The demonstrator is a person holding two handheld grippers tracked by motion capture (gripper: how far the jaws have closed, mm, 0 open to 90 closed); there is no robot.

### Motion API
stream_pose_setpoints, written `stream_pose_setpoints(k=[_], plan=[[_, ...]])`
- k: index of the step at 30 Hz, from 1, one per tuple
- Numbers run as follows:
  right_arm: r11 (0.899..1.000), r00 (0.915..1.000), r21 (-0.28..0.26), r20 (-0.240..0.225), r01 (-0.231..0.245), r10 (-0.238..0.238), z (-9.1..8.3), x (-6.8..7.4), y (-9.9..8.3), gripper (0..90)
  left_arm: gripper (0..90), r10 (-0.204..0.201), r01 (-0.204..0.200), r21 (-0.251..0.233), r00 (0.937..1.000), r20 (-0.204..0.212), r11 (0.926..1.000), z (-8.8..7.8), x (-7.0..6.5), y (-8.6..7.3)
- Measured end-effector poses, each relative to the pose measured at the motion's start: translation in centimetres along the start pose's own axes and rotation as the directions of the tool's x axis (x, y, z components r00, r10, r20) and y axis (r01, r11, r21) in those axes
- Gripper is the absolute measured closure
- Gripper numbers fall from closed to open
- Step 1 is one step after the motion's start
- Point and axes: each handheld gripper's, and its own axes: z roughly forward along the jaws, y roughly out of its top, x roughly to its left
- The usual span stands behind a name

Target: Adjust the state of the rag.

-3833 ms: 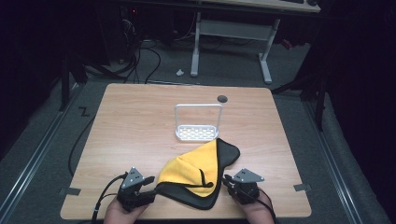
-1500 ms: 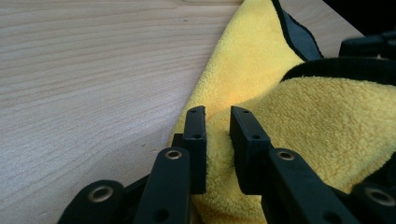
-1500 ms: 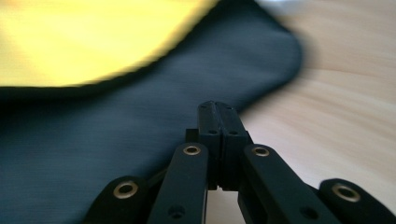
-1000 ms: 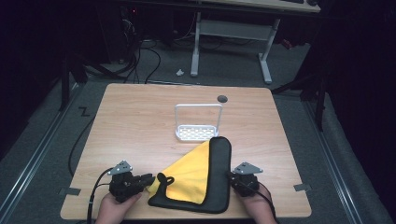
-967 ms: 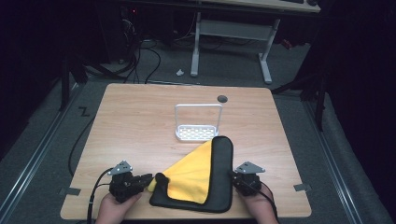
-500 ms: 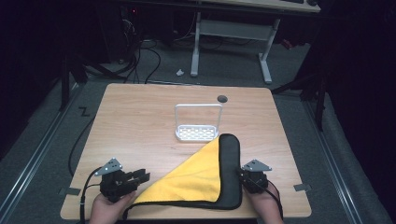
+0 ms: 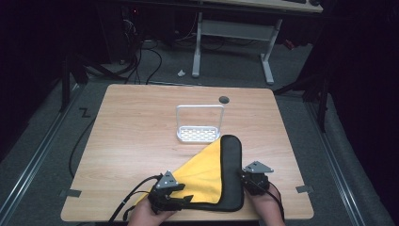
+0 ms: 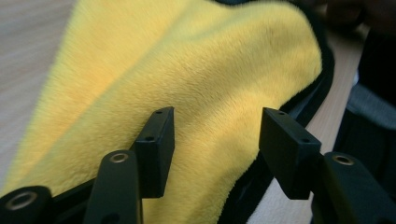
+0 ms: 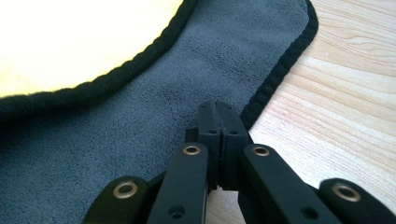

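Cloth (image 7: 207,176) lies half folded on the bench (image 7: 141,127). Left gripper (image 8: 215,140) has just been opening, jaws apart above it; right gripper (image 9: 218,116) is closed, empty. Unpinned, the yellow flap may slide askew.

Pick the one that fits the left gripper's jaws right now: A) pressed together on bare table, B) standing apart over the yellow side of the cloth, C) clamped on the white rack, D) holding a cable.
B: the left gripper has its jaws spread, with the cloth lying yellow side up beneath the gap.
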Motion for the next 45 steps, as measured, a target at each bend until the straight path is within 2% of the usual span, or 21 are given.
stream_pose_setpoints(k=[3, 4, 9, 11, 14, 16, 18, 19, 20, 21, 24, 26, 27, 29, 35, 38, 39, 40, 41, 43, 45], plan=[[1.0, 1.0, -0.002, -0.002, 0.001, -0.001, 0.0, 0.0, 0.0, 90.0, 44.9, 0.052, -0.052, -0.005, 0.9967, -0.062, 0.9986, 0.3, -0.8, -0.3], [1.0, 1.0, -0.001, -0.002, 0.002, -0.002, 0.0, 0.0, 0.0, 90.0, 54.3, 0.055, -0.055, -0.006, 0.9951, -0.082, 0.9985, 0.2, -0.9, -0.4], [1.0, 1.0, 0.001, 0.003, 0.005, -0.005, 0.0, 0.1, 0.1, 90.0, 78.9, 0.079, -0.08, -0.003, 0.9916, -0.102, 0.9968, 0.0, -1.2, -0.6], [1.0, 1.0, -0.001, 0.004, 0.006, -0.006, 0.1, 0.2, 0.0, 90.0, 82.9, 0.058, -0.059, -0.005, 0.9933, -0.1, 0.9982, -0.1, -1.2, -0.6], [1.0, 1.0, -0.001, 0.003, 0.007, -0.007, 0.1, 0.2, 0.0, 90.0, 83.5, -0.015, 0.013, -0.039, 0.9983, -0.056, 0.9992, -1.1, -0.6, -0.2], [1.0, 1.0, -0.001, -0.001, 0.008, -0.008, 0.0, 0.2, 0.0, 90.0, 83.4, -0.07, 0.067, -0.09, 0.9972, -0.028, 0.9937, -2.6, 0.1, 0.0], [1.0, 0.9998, -0.002, -0.015, 0.012, -0.012, 0.0, 0.2, 0.1, 90.0, 84.3, -0.106, 0.101, -0.136, 0.994, -0.028, 0.9855, -4.2, 1.1, 0.1], [1.0, 0.9998, -0.002, -0.015, 0.012, -0.012, 0.0, 0.2, 0.1, 90.0, 85.0, -0.106, 0.101, -0.136, 0.994, -0.028, 0.9855, -4.2, 1.1, 0.1], [1.0, 0.9996, 0.003, -0.003, 0.029, -0.029, 0.1, 0.5, 0.1, 90.0, 84.9, -0.175, 0.173, -0.185, 0.9845, 0.002, 0.9674, -5.8, 2.5, -0.1], [0.999, 0.9995, 0.004, 0.001, 0.032, -0.032, 0.1, 0.5, 0.2, 90.0, 84.9, -0.201, 0.198, -0.202, 0.9796, 0.004, 0.9592, -6.5, 3.2, -0.3], [1.0, 0.9996, 0.005, -0.003, 0.029, -0.029, 0.1, 0.5, 0.2, 90.0, 85.4, -0.261, 0.245, -0.246, 0.9647, -0.035, 0.9377, -8.4, 5.3, -1.1], [1.0, 0.9996, 0.002, -0.008, 0.027, -0.027, 0.1, 0.4, 0.2, 90.0, 85.7, -0.276, 0.245, -0.259, 0.9571, -0.089, 0.9344, -9.2, 6.6, -1.6], [1.0, 0.9996, 0.005, -0.005, 0.028, -0.028, 0.1, 0.5, 0.2, 90.0, 85.7, -0.294, 0.261, -0.264, 0.9511, -0.094, 0.9286, -9.4, 7.3, -1.9], [1.0, 0.9996, 0.005, -0.002, 0.03, -0.03, 0.1, 0.5, 0.2, 90.0, 85.8, -0.349, 0.311, -0.28, 0.9324, -0.095, 0.9082, -9.5, 9.0, -2.5], [1.0, 0.9996, 0.004, -0.006, 0.028, -0.028, 0.1, 0.5, 0.2, 90.0, 81.6, -0.446, 0.398, -0.255, 0.8787, -0.169, 0.8809, -8.3, 12.2, -4.3], [0.999, 0.9994, 0.004, -0.004, 0.034, -0.034, 0.0, 0.5, 0.1, 90.0, 70.0, -0.449, 0.385, -0.285, 0.8685, -0.21, 0.8778, -8.9, 11.9, -4.1], [0.999, 0.9994, 0.004, -0.004, 0.034, -0.034, 0.0, 0.5, 0.1, 90.0, 68.5, -0.444, 0.373, -0.3, 0.8689, -0.218, 0.8778, -9.3, 11.5, -4.0], [0.999, 0.9994, 0.004, -0.006, 0.033, -0.033, 0.0, 0.5, 0.1, 90.0, 68.4, -0.424, 0.348, -0.308, 0.8758, -0.23, 0.8854, -9.7, 11.0, -3.8], [0.999, 0.9995, 0.006, -0.007, 0.031, -0.031, 0.0, 0.5, 0.1, 90.0, 67.8, -0.39, 0.309, -0.311, 0.8869, -0.247, 0.8988, -10.0, 10.3, -3.5], [0.999, 0.9995, 0.006, -0.008, 0.032, -0.032, 0.0, 0.4, 0.1, 90.0, 66.5, -0.353, 0.27, -0.312, 0.9014, -0.25, 0.9107, -10.3, 9.1, -3.0], [0.999, 0.9995, 0.006, -0.006, 0.032, -0.032, 0.0, 0.5, 0.1, 90.0, 65.0, -0.312, 0.236, -0.301, 0.9208, -0.235, 0.924, -10.3, 7.8, -2.5]])
